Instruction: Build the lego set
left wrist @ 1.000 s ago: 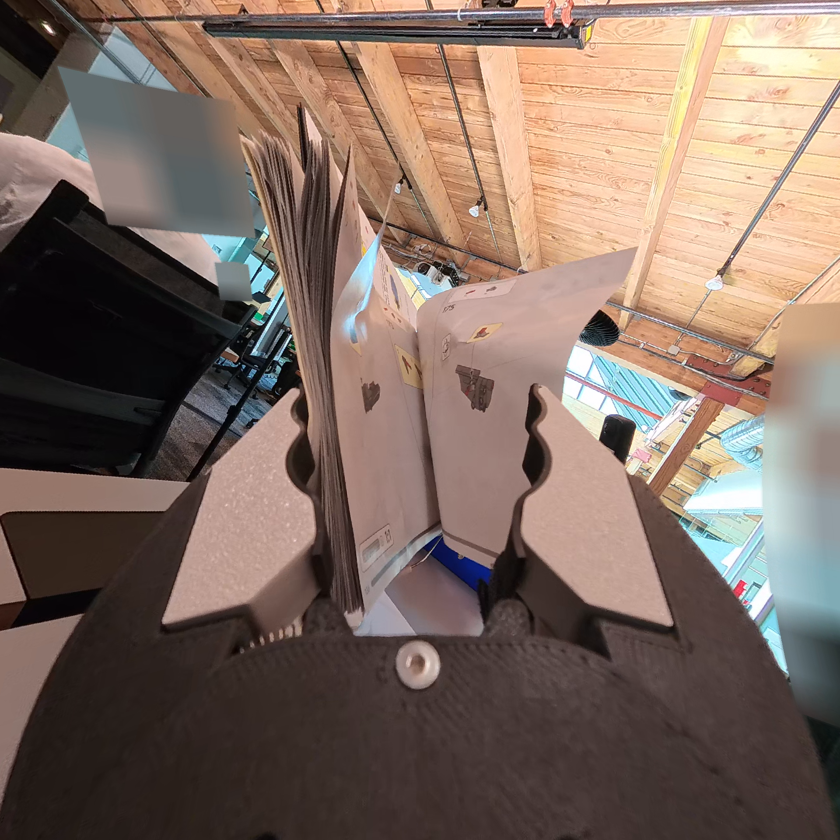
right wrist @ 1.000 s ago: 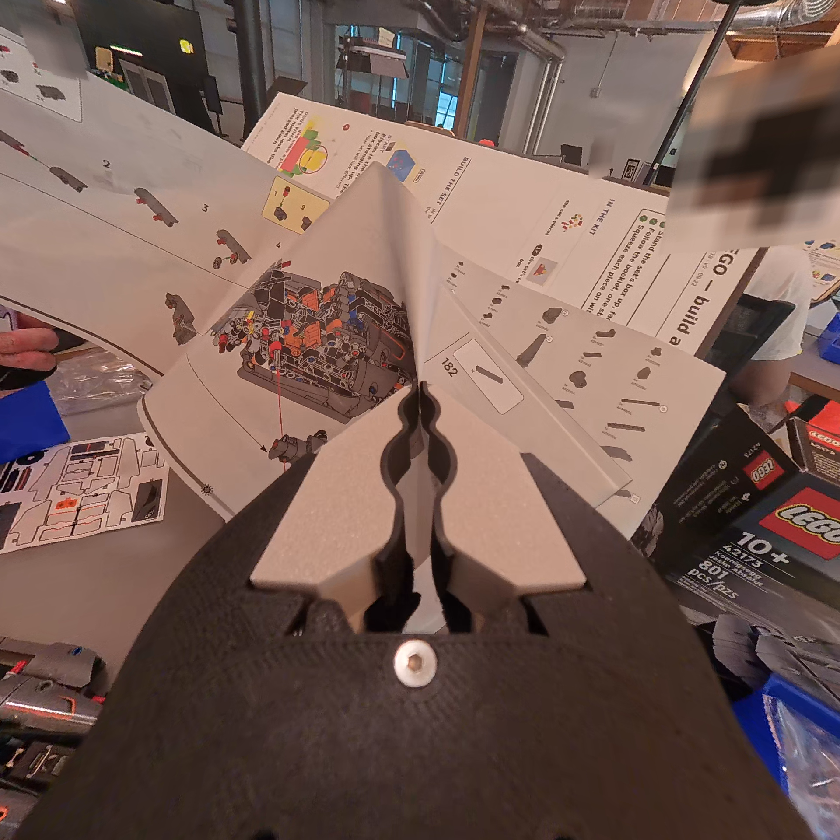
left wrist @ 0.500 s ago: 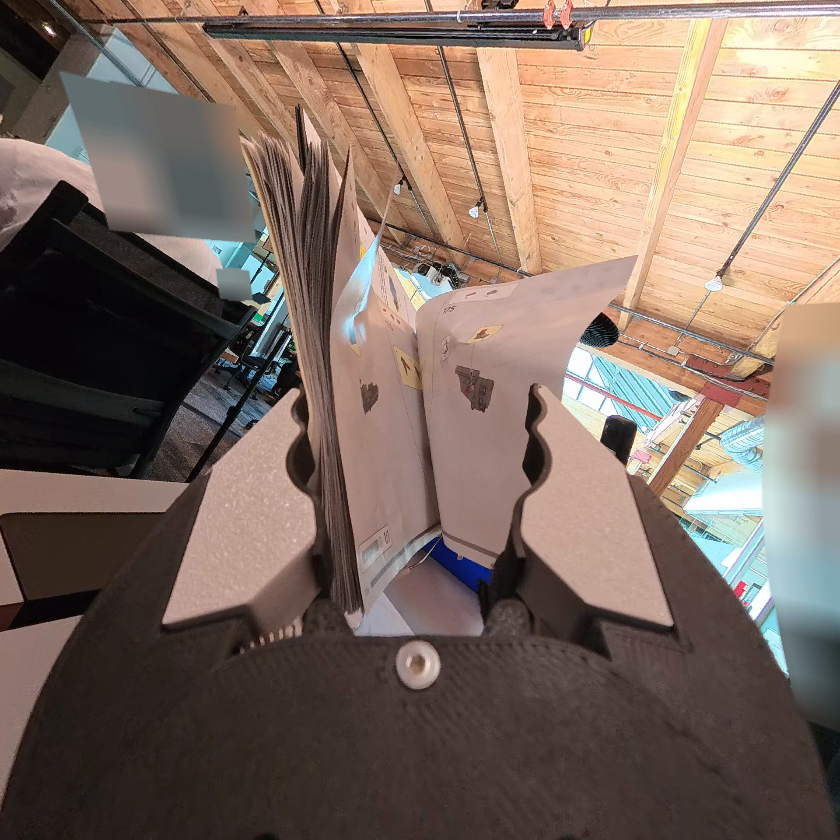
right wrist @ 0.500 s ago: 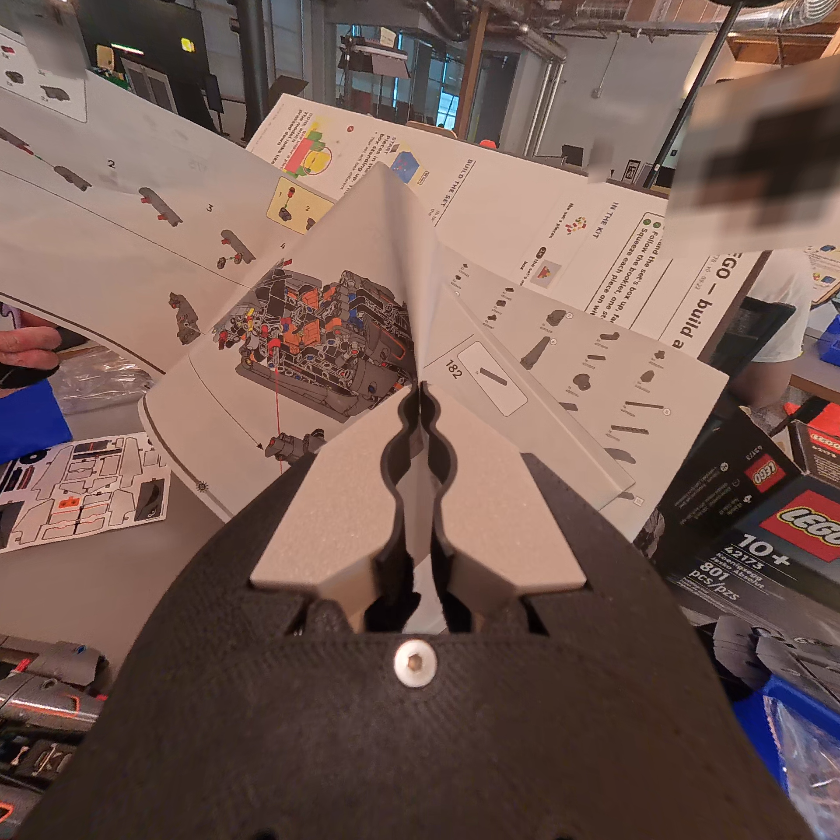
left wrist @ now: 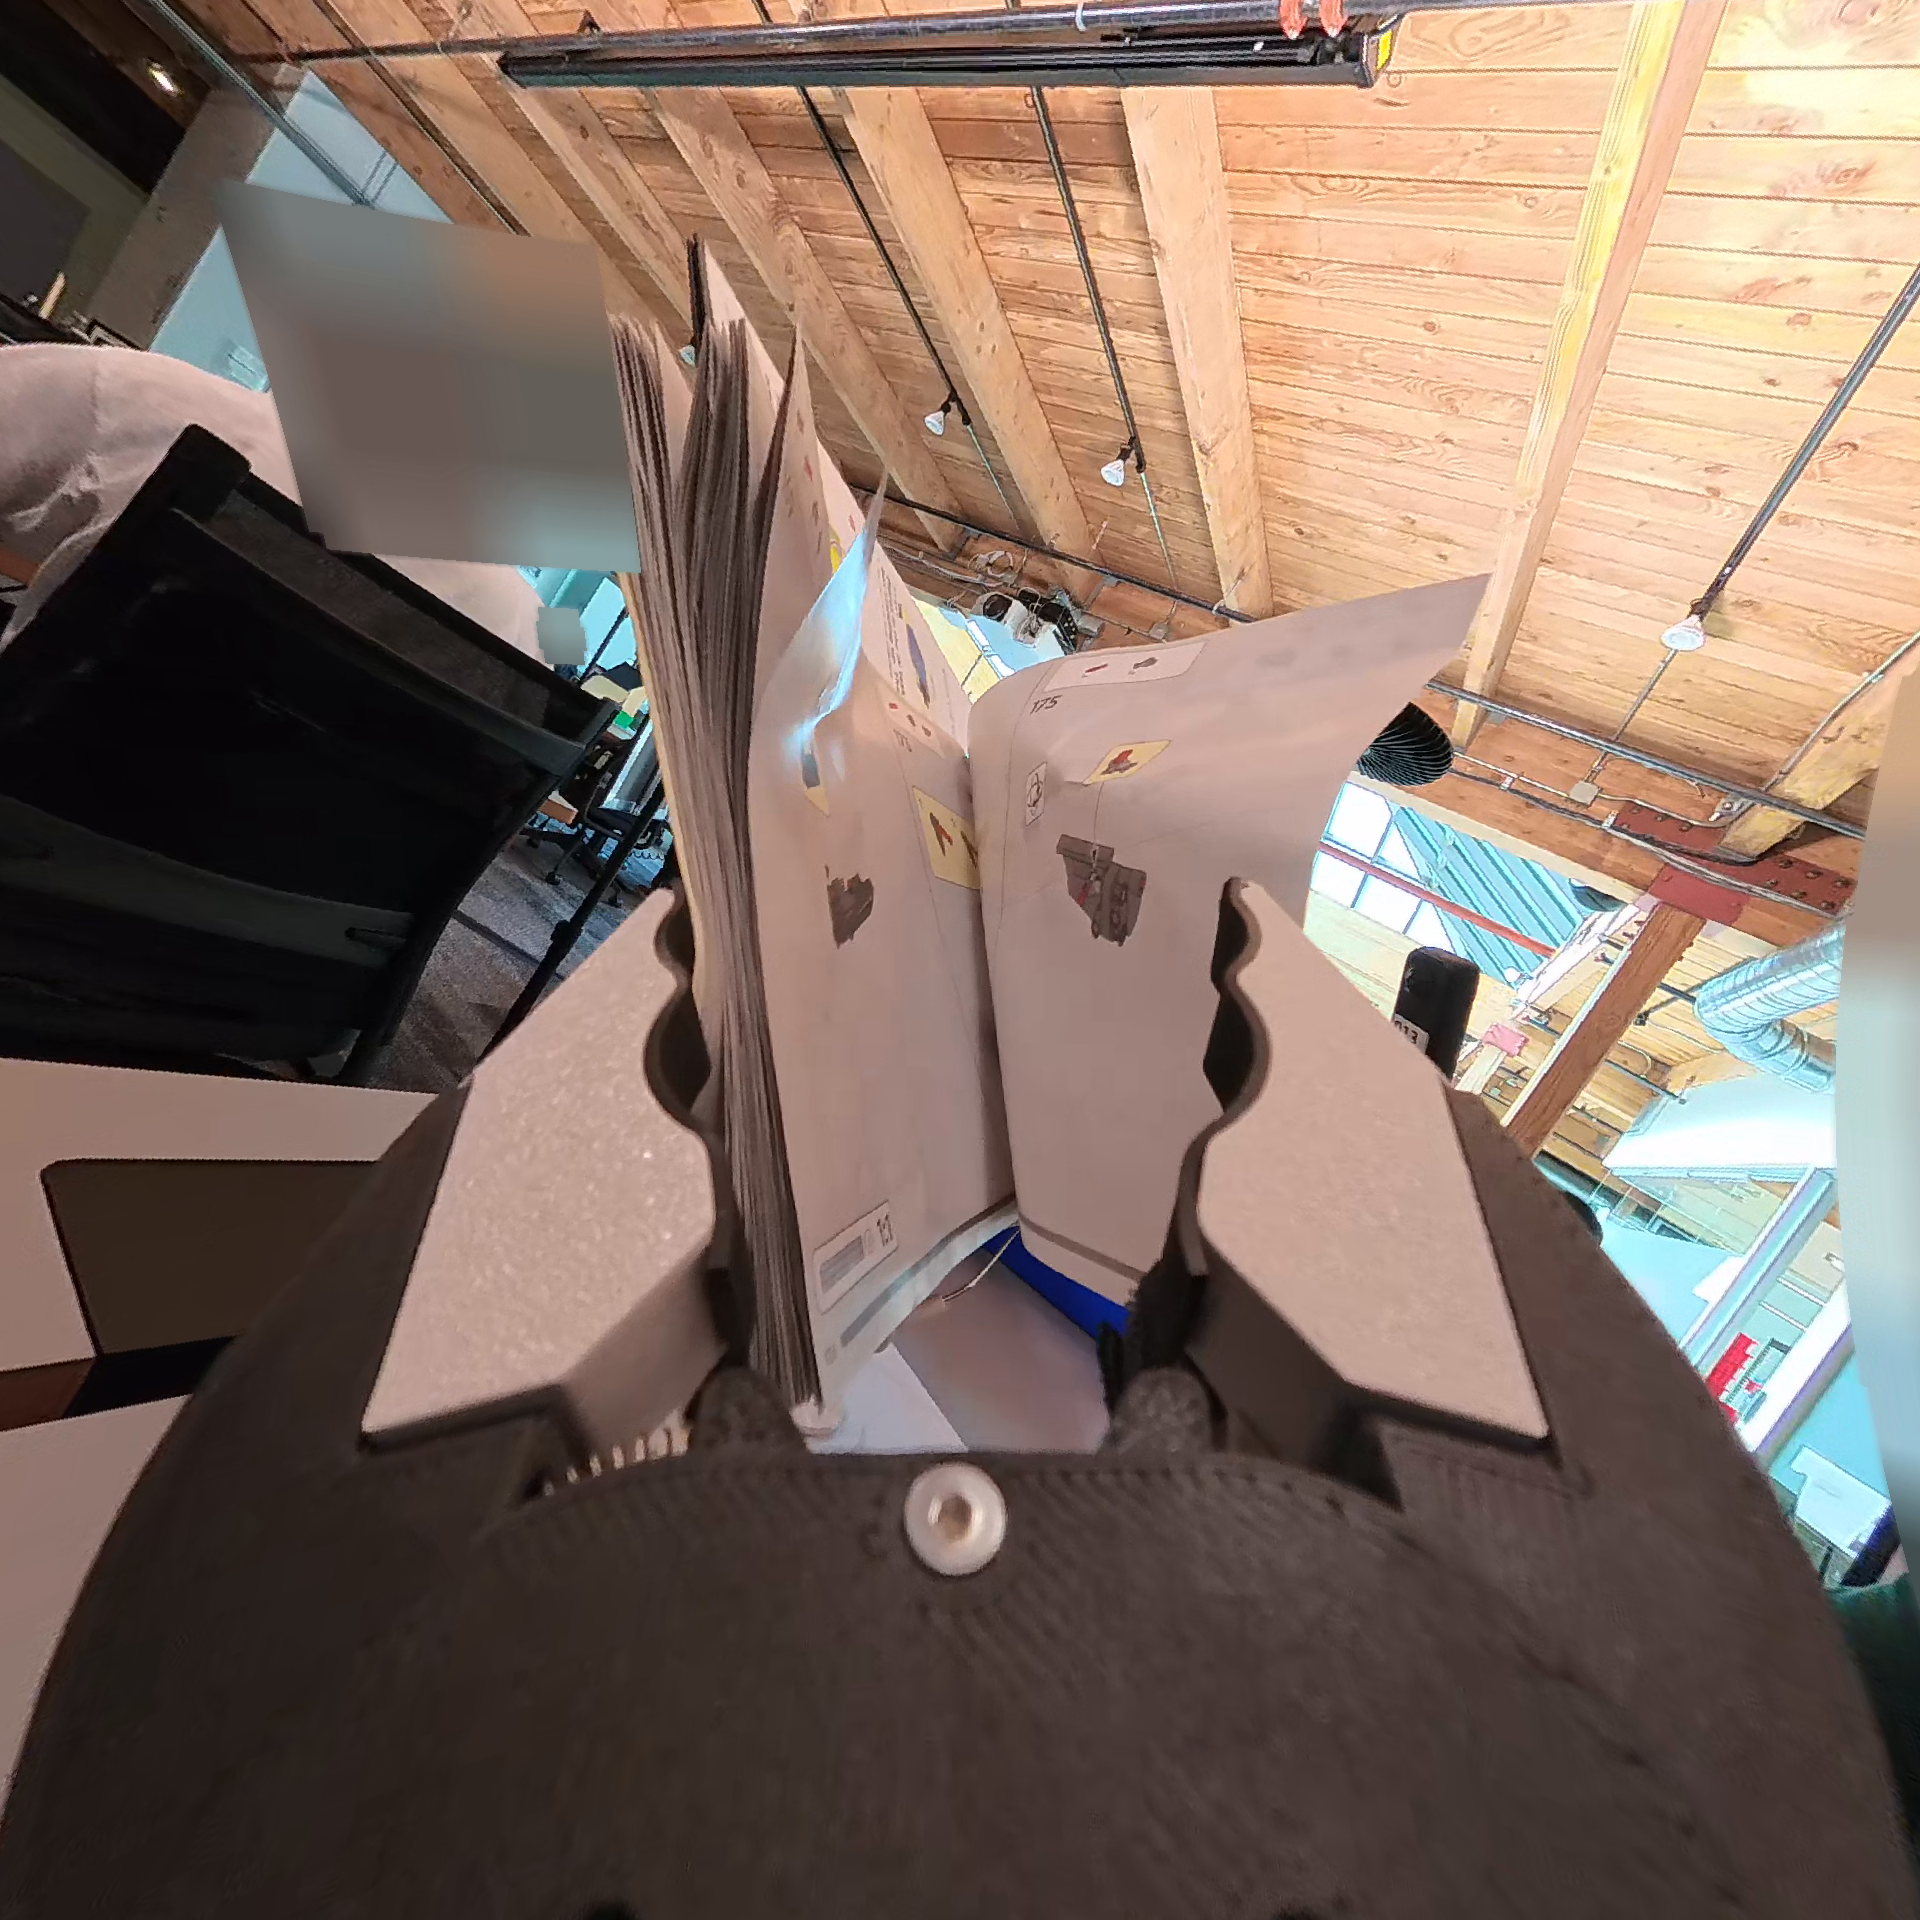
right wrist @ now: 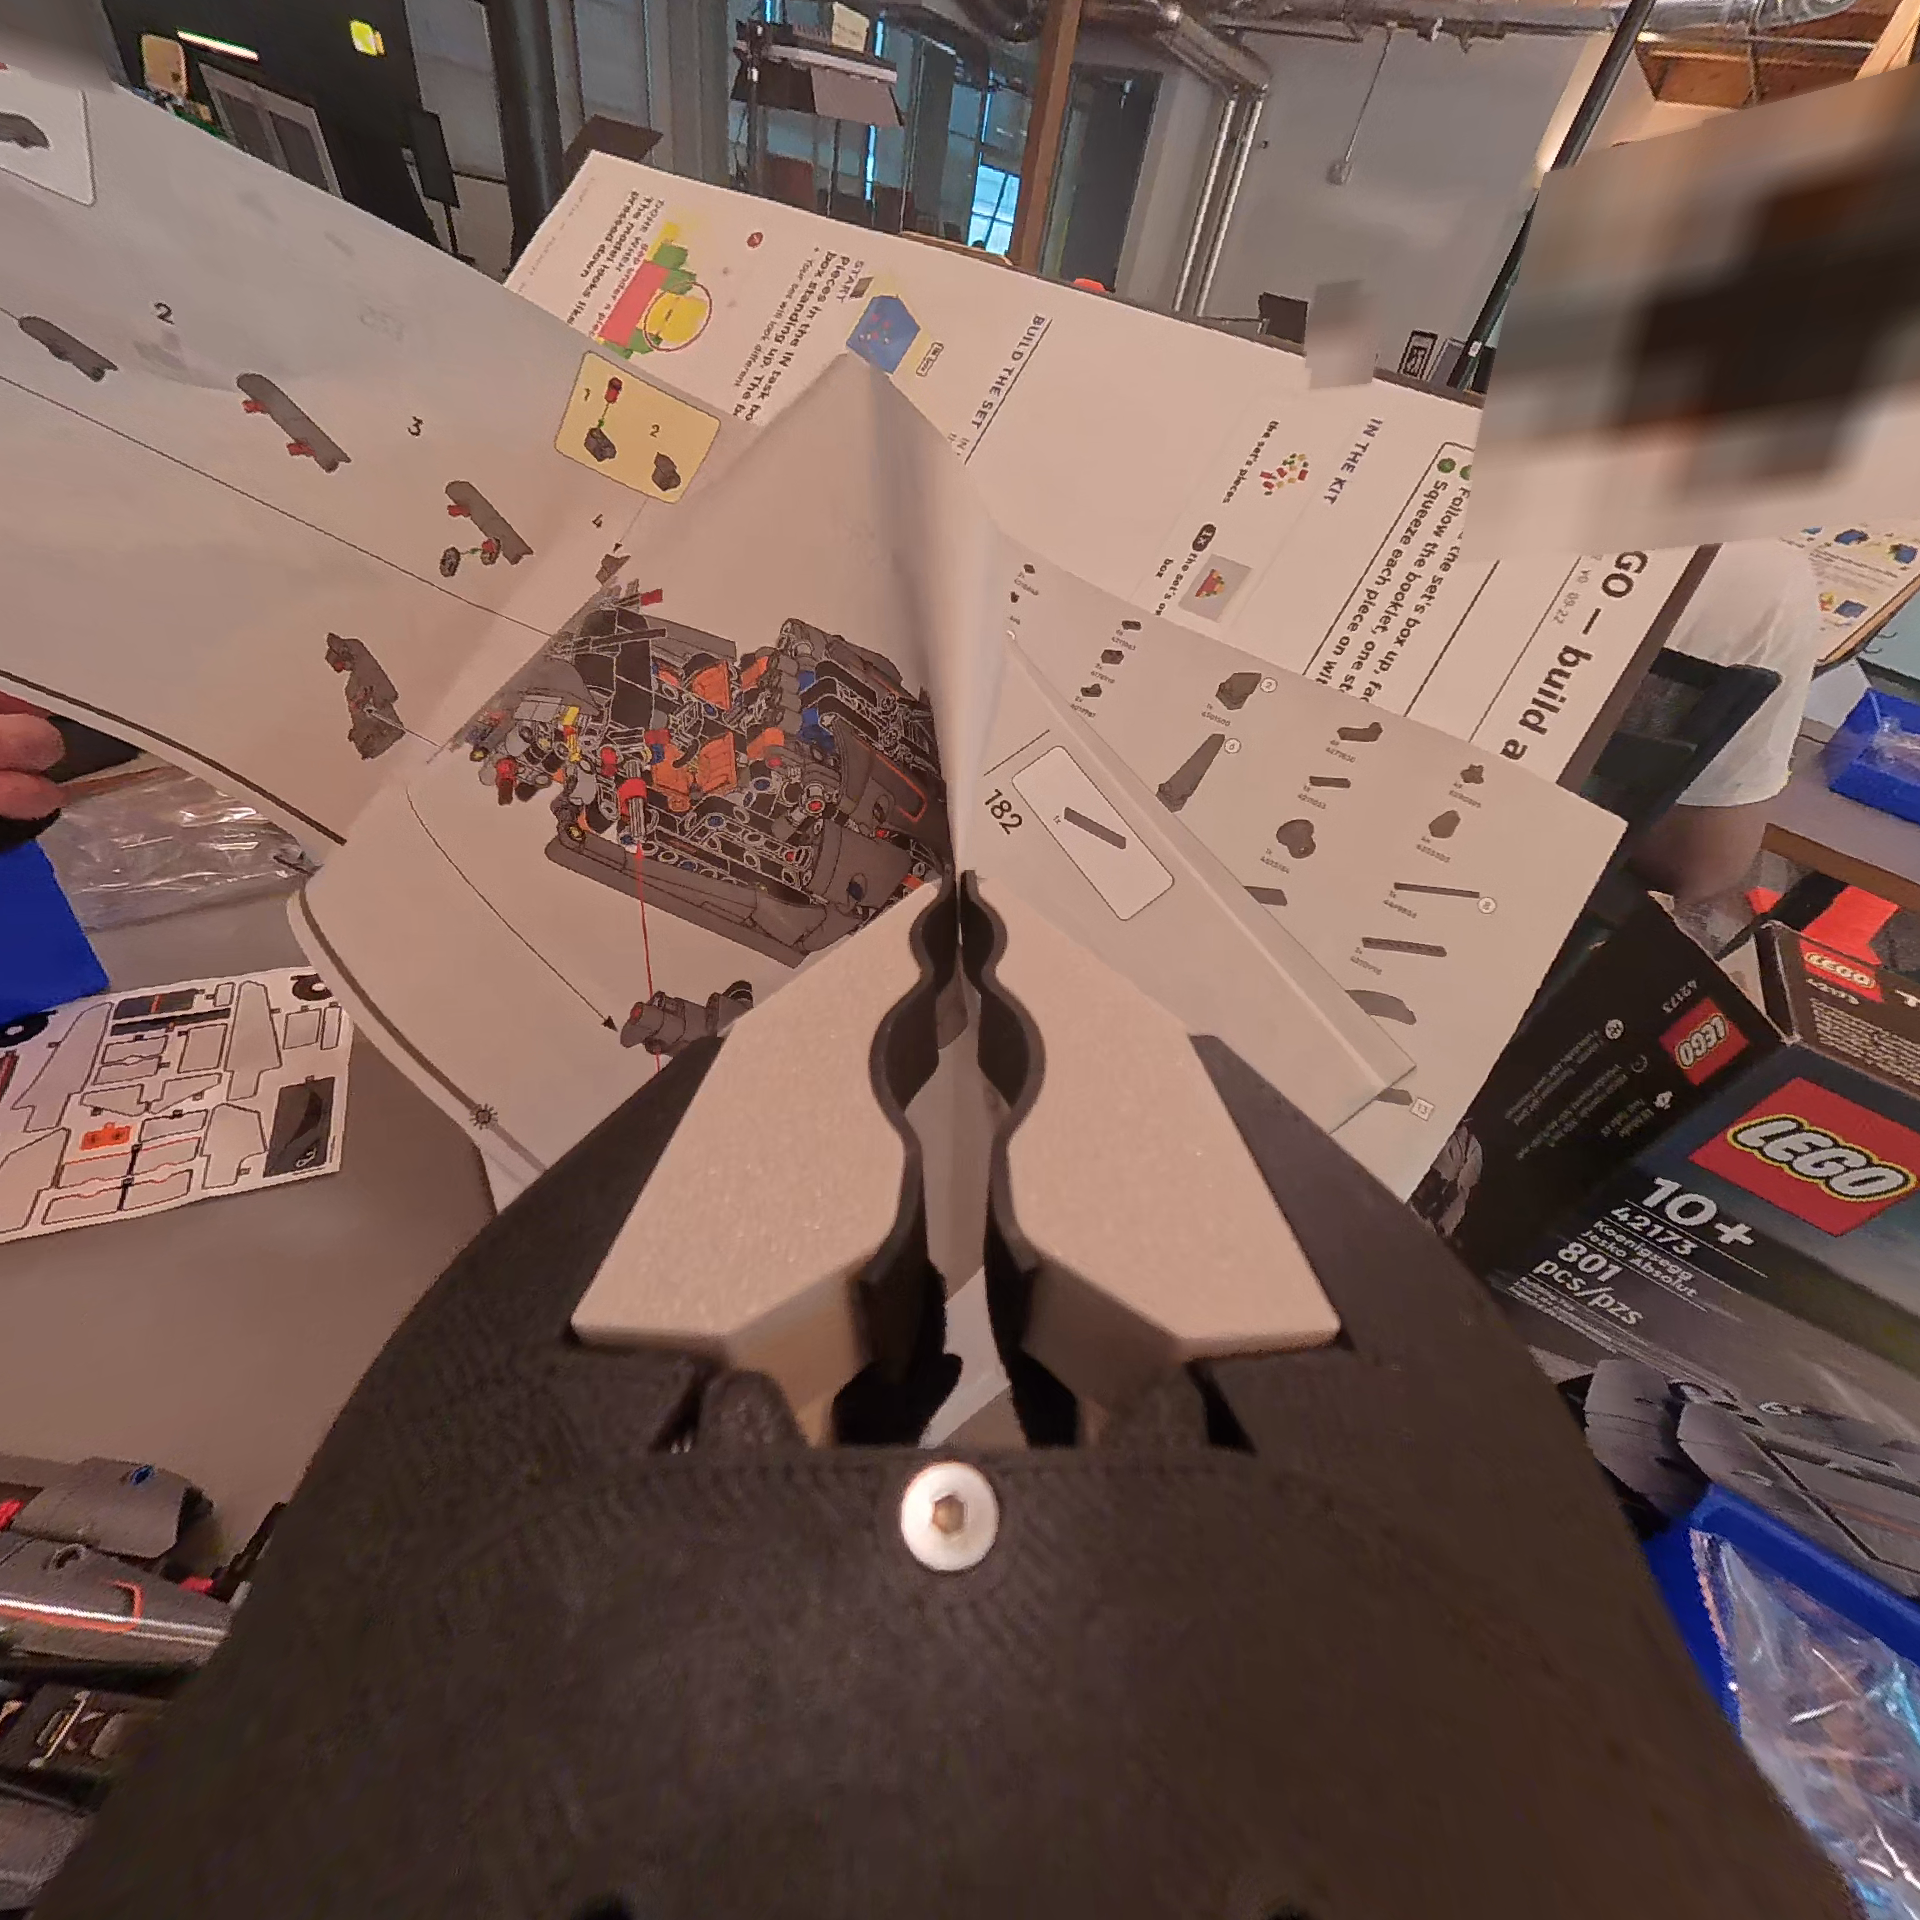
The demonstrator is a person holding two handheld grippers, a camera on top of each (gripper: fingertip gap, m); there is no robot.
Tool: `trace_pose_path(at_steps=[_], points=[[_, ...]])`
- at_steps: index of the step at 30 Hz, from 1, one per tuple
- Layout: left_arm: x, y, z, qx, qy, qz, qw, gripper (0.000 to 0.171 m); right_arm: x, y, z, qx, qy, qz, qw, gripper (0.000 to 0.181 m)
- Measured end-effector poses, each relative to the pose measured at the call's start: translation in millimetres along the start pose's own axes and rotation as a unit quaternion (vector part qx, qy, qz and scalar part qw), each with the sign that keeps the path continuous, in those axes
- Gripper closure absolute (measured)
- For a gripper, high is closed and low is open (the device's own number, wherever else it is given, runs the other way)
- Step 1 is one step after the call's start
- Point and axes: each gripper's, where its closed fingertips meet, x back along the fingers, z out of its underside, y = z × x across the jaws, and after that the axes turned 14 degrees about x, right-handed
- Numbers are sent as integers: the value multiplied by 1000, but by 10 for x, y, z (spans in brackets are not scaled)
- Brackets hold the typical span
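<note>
- Left hand-held gripper: fingers spread wide and released, pointing up towards the wooden ceiling. The instruction booklet stands on edge between them at frame centre, its thick block of pages leaning on the left finger, a curled page reaching to the right finger; neither pinches it.
- Right hand-held gripper: fingers clenched on a single page of the same booklet, the sheet pulled into a peaked ridge at frame centre, with printed build diagrams on both slopes.
- Surroundings, right wrist view: a sticker sheet lies flat on the grey table at left; grey built pieces sit at lower left; the dark set box sits at right; a white printed board stands behind the booklet.
- Handling, judged: the booklet is light but floppy; the page block is fairly stiff near the spine, while single sheets are thin, slick and easily creased or torn. A page is best held near its outer edge and turned slowly, the block steadied close to the spine.
- Task stage, judged: finding the step in the booklet; no brick is held.
</note>
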Motion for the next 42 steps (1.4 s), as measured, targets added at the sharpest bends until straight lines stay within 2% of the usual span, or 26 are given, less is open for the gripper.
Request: trace_pose_path(at_steps=[19,29,42], points=[[15,-3,-21,33,0,4,999,75,-21,-55,63,17,25,29,999,181],[22,2,-26,39,-1,8,999,76,-109,60,34,26,28,20,999,181],[13,18,-16,34,1,-2,999,76,-61,73,-47,28,15,17,999,181]])
